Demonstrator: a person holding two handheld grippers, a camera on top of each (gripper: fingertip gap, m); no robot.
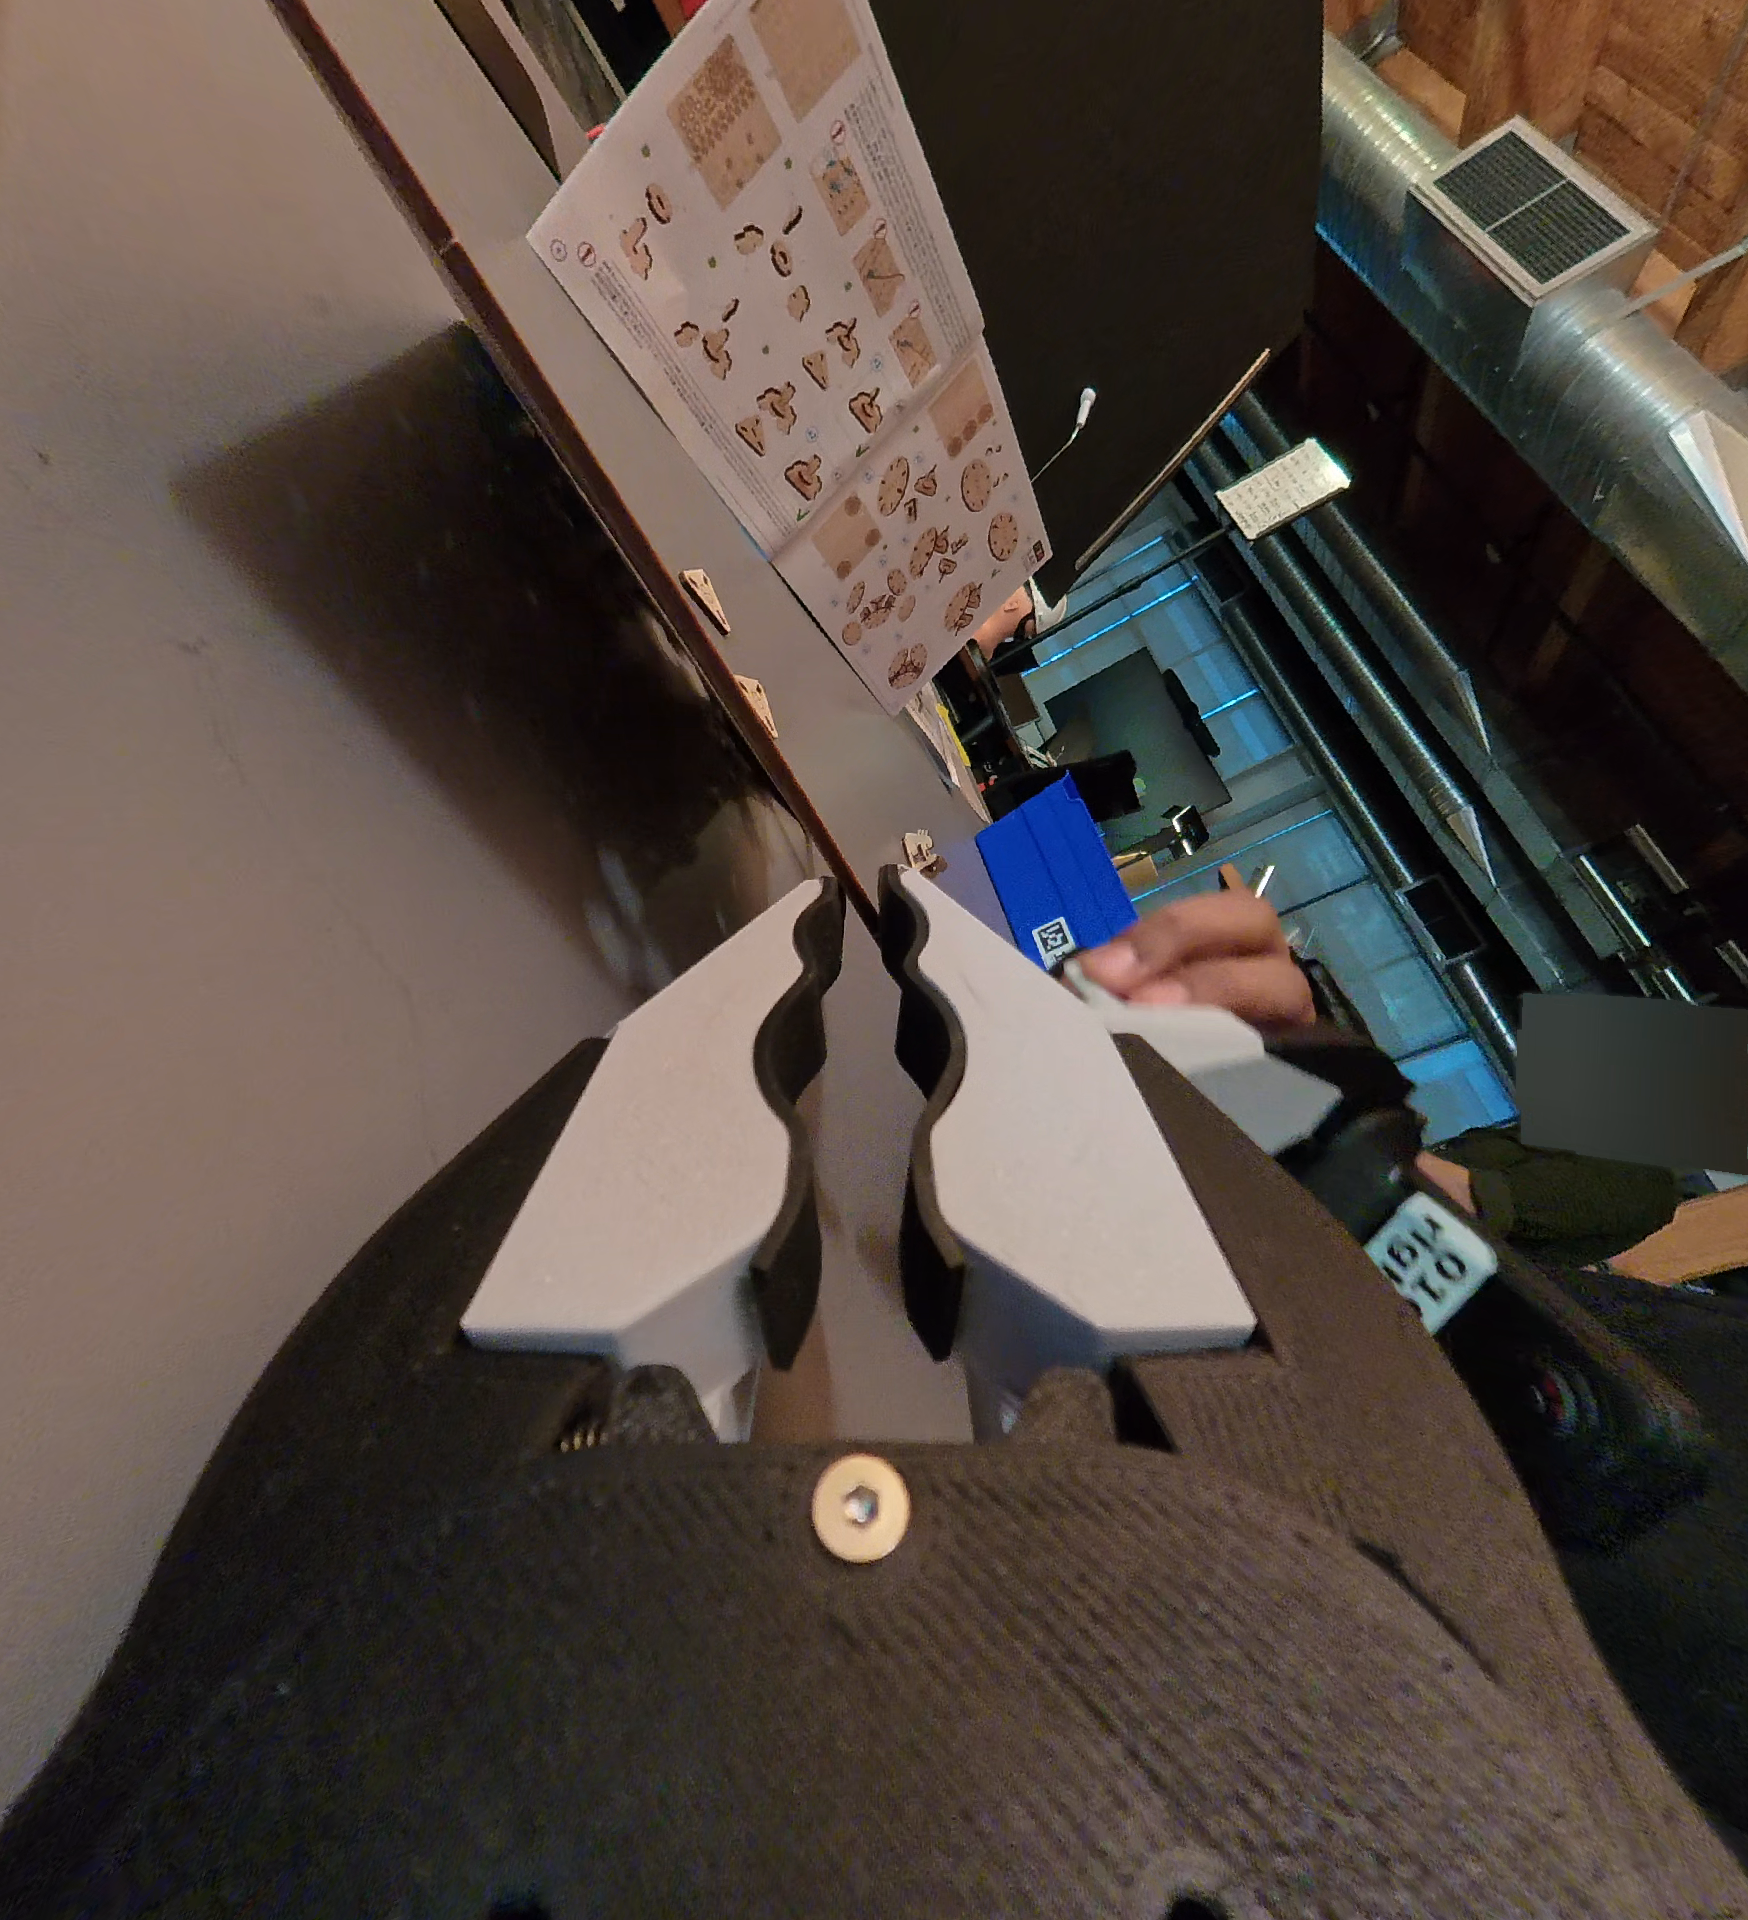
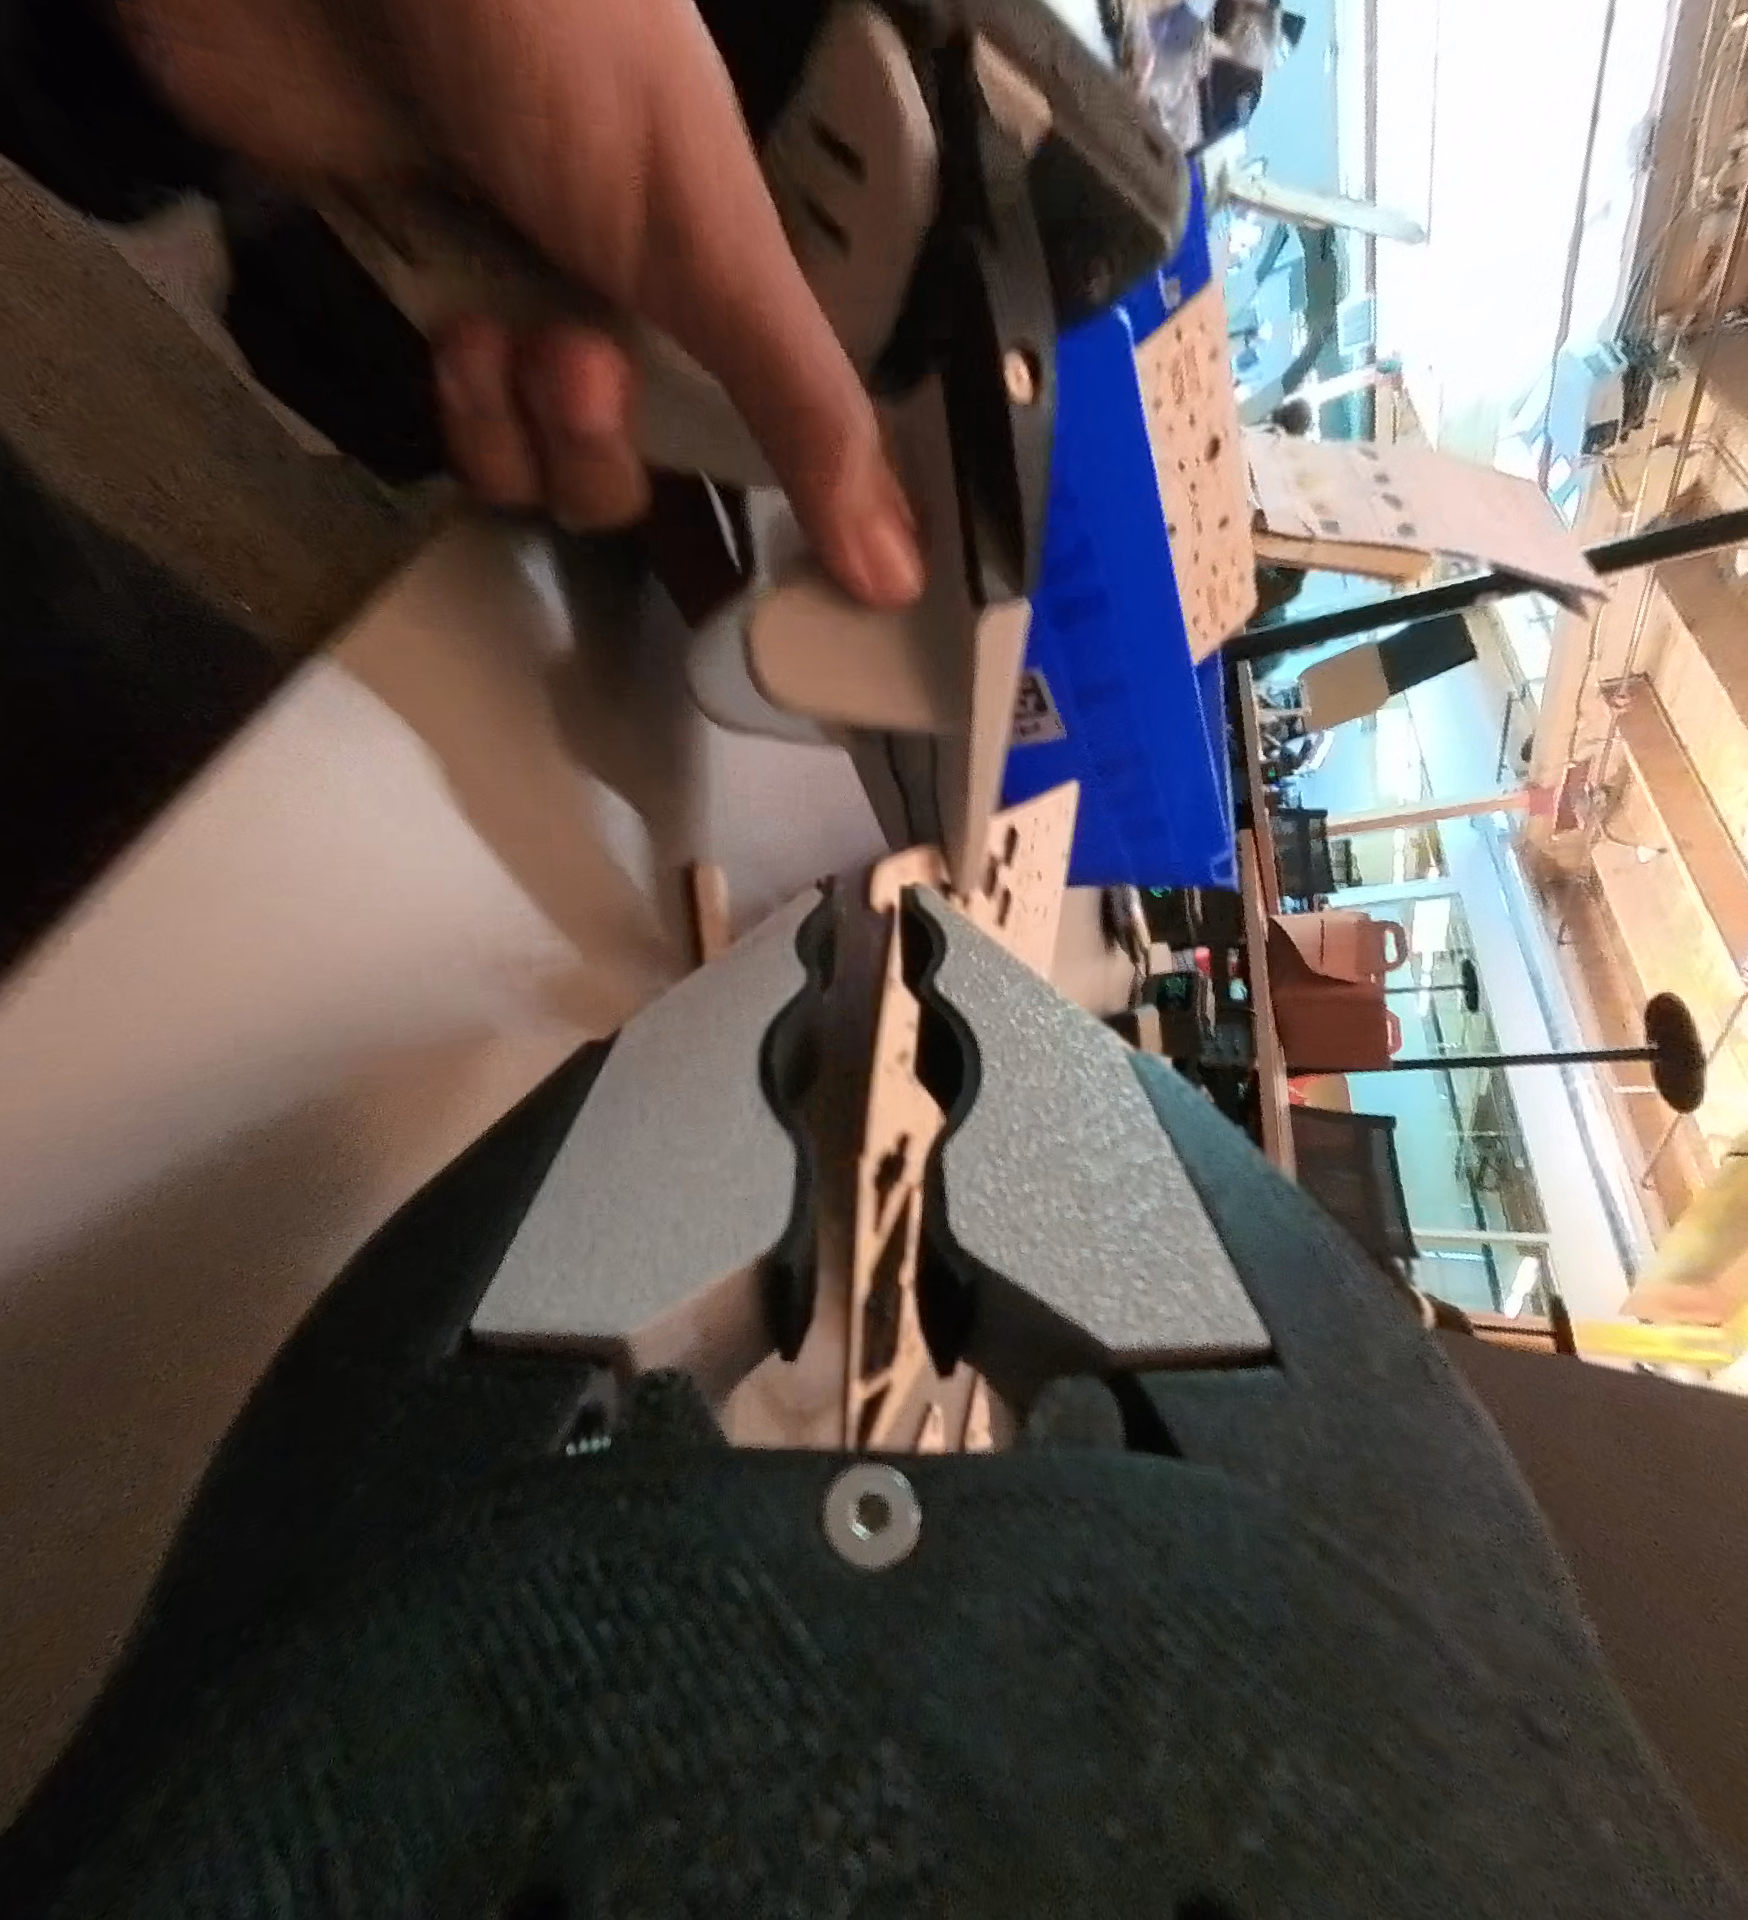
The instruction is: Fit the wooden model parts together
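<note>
Left gripper (image 1: 859,902): tilted, wavy black pads nipping the dark edge of a thin wooden sheet (image 1: 579,457).
Right gripper (image 2: 870,914): rolled sideways, grey fingers clamped on the same perforated plywood sheet (image 2: 885,1174).
Hand (image 2: 579,239): wrapped round the other gripper's handle.
Nearby: blue bin (image 1: 1052,883); printed instruction sheet (image 1: 797,343); pale tabletop (image 1: 122,727).

place: workshop | evidence: exposed ducting (image 1: 1535,343), blue bin (image 2: 1119,665), laser-cut wood sheets (image 2: 1197,457), assembly sheet (image 1: 797,343)
</note>
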